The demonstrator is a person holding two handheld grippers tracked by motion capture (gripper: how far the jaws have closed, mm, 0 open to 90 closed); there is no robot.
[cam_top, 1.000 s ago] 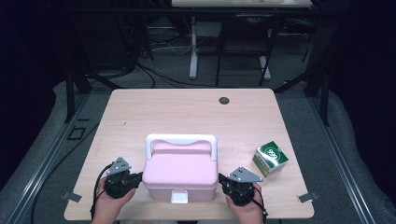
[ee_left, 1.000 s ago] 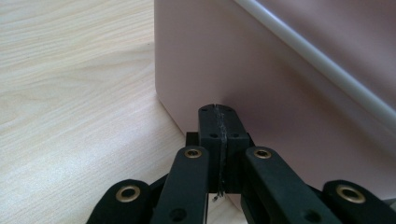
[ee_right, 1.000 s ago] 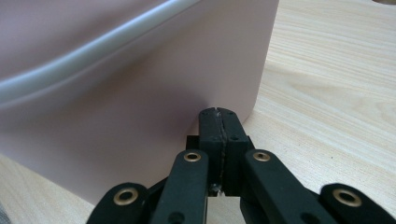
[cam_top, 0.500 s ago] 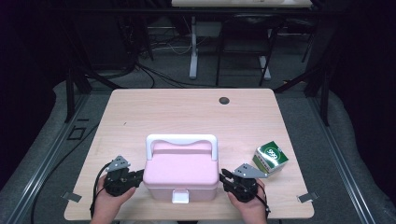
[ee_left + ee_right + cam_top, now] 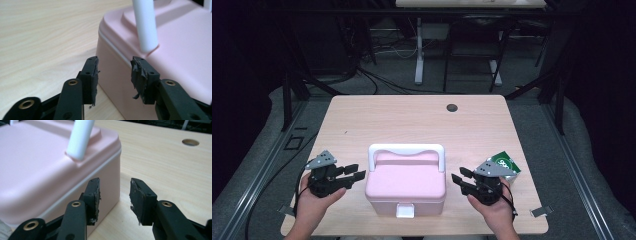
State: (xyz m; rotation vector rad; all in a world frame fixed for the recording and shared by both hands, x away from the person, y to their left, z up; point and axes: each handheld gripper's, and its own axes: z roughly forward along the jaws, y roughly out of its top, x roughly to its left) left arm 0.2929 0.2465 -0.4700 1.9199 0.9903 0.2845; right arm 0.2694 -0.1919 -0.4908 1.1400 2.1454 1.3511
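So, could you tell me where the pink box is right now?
In the high view the pink box sits at the table's near edge, between the left gripper and right gripper.

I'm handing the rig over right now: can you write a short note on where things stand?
Left tool: open, jaws just widened, nothing between them, just left of the pink box.
Right tool: open, jaws just widened, empty, just right of the box.
Box: near the table's front edge, lid on, white handle upright.
Green packet: behind the right tool.
Done: neither tool holds anything.
Left: regrip the box if it must move or be opened.
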